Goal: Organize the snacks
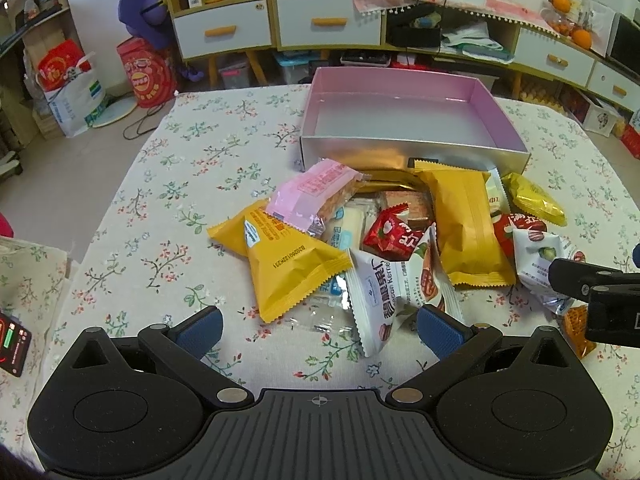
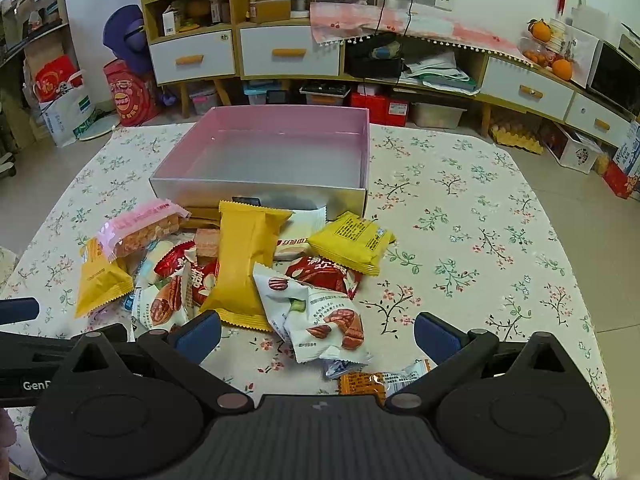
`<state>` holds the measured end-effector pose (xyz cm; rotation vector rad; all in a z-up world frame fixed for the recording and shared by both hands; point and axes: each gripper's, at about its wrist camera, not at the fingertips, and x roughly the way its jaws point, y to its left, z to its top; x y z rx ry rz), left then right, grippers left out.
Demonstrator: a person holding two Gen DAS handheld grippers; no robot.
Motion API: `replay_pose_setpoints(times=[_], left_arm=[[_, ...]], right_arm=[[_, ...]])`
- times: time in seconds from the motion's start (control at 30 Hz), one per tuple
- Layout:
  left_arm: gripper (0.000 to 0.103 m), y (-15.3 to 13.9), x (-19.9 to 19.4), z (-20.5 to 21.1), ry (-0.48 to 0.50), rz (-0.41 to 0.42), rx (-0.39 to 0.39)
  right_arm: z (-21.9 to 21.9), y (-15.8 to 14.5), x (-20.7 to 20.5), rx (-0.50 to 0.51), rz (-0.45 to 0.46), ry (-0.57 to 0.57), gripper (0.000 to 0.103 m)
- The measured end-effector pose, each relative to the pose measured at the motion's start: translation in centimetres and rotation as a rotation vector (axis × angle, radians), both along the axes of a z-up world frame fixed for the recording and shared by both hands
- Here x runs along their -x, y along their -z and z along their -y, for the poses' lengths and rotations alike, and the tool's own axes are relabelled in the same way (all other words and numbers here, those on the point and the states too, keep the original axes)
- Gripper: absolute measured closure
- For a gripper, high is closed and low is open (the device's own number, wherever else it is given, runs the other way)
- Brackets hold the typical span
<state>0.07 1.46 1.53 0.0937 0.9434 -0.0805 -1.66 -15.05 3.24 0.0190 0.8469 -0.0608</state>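
**A:** Snack packets, a crinkly foil heap, lie on the flowered tablecloth just ahead of the left gripper, which is spread wide, holding nothing. Beyond them sits the shallow pink-lined silver box.

**B:** From the right wrist view, the right gripper gapes too, unladen; a white pecan packet lies between its blue pads, with the heap ahead-left.

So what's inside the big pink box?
Nothing that shows: the pink-lined silver box looks empty, only its bare floor visible. The strip just behind its near wall is hidden.
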Motion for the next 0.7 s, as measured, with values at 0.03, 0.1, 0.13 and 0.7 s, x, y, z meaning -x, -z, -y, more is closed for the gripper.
replay_pose_setpoints(times=[0.03, 0.1, 0.13, 0.7], left_arm=[[0.000, -0.01, 0.01, -0.01, -0.001, 0.001, -0.001], [0.000, -0.03, 0.03, -0.04, -0.001, 0.003, -0.002], [0.000, -0.05, 0.05, -0.05, -0.002, 0.004, -0.001], [0.000, -0.41, -0.34, 0.13, 0.032, 0.059, -0.009]], right_arm=[[0.00, 0.00, 0.00, 0.000, -0.002, 0.000, 0.026], [-0.08, 0.01, 0.01, 0.001, -0.002, -0.001, 0.026], [-0.10, -0.03, 0.06, 0.002, -0.001, -0.002, 0.026], [0.26, 0.06, -0.60, 0.033, 0.010, 0.007, 0.026]])
